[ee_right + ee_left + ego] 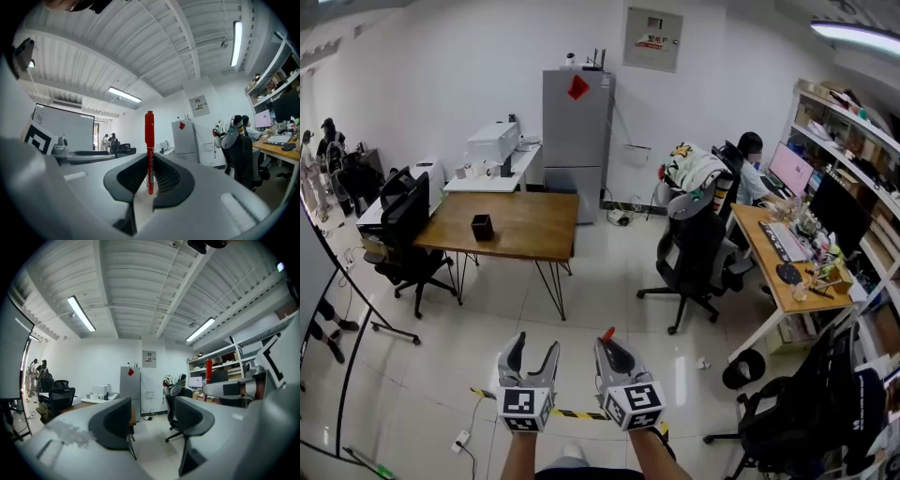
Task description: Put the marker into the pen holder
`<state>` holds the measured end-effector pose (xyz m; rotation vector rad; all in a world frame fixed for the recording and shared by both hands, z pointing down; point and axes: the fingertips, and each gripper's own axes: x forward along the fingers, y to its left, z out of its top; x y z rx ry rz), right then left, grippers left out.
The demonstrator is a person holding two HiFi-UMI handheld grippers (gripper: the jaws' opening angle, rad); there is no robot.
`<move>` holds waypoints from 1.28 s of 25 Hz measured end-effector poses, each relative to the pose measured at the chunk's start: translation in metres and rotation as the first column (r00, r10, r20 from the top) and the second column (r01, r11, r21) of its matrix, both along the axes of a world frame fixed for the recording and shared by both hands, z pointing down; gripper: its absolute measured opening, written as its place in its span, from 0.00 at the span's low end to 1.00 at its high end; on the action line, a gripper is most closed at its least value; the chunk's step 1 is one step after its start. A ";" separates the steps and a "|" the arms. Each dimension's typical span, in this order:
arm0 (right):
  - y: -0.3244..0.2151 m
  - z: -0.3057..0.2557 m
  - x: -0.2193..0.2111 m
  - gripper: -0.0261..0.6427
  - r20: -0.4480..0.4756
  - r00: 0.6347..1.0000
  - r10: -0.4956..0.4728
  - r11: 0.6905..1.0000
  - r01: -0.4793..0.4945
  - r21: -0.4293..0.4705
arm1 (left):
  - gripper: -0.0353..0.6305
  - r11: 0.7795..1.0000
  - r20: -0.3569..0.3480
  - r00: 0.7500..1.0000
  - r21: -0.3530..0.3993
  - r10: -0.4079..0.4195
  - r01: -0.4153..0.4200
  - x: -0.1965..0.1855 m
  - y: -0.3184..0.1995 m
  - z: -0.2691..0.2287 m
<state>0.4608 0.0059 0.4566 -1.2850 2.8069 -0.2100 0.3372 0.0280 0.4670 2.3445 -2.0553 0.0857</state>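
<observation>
A red marker [149, 140] stands upright between the pads of my right gripper [149, 183], which is shut on it. In the head view its red tip [607, 334] pokes up from the right gripper [615, 354] at the bottom centre. The left gripper [529, 359] hangs beside it, open, with nothing between its jaws. In the left gripper view only floor shows between the jaws of the left gripper [152, 420], and the marker [208, 370] shows off to the right. The black pen holder [482, 226] sits on the wooden table [534, 230], far ahead and to the left of both grippers.
A black office chair [694, 258] stands ahead to the right, another [405, 230] at the table's left end. A long desk [778, 272] with monitors and a seated person runs along the right wall. A grey fridge [575, 131] is at the back. Striped tape [572, 413] crosses the floor.
</observation>
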 end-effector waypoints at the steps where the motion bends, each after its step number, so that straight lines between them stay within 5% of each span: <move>1: -0.009 -0.002 -0.015 0.10 0.001 1.000 -0.016 1.000 0.016 0.001 | 0.48 1.000 -0.001 1.000 0.006 -0.015 0.015 -0.013 -0.006 -0.002; 8: -0.030 0.001 -0.140 0.10 -0.033 0.974 -0.223 0.975 0.223 0.007 | 0.48 0.975 -0.037 0.974 0.015 -0.223 0.223 -0.132 -0.005 -0.007; 13: -0.014 0.014 -0.234 0.10 -0.046 0.903 -0.427 0.904 0.426 -0.032 | 0.48 0.893 -0.052 0.892 -0.002 -0.450 0.450 -0.223 0.041 0.001; 17: 0.011 0.014 -0.313 0.10 -0.057 0.797 -0.602 0.799 0.601 -0.029 | 0.48 0.795 -0.046 0.794 -0.030 -0.606 0.605 -0.282 0.079 0.013; 22: 0.043 0.013 -0.400 0.10 -0.051 0.607 -0.793 0.608 0.794 -0.015 | 0.48 0.623 -0.040 0.622 -0.029 -0.782 0.781 -0.337 0.122 0.012; 28: 0.073 -0.001 -0.471 0.10 -0.026 0.422 -0.906 0.423 0.906 -0.002 | 0.48 0.420 -0.021 0.419 -0.018 -0.908 0.908 -0.373 0.173 0.000; 32: 0.092 0.006 -0.502 0.10 -0.011 0.316 -0.949 0.317 0.948 -0.023 | 0.47 0.324 -0.010 0.324 -0.035 -0.946 0.945 -0.384 0.196 0.006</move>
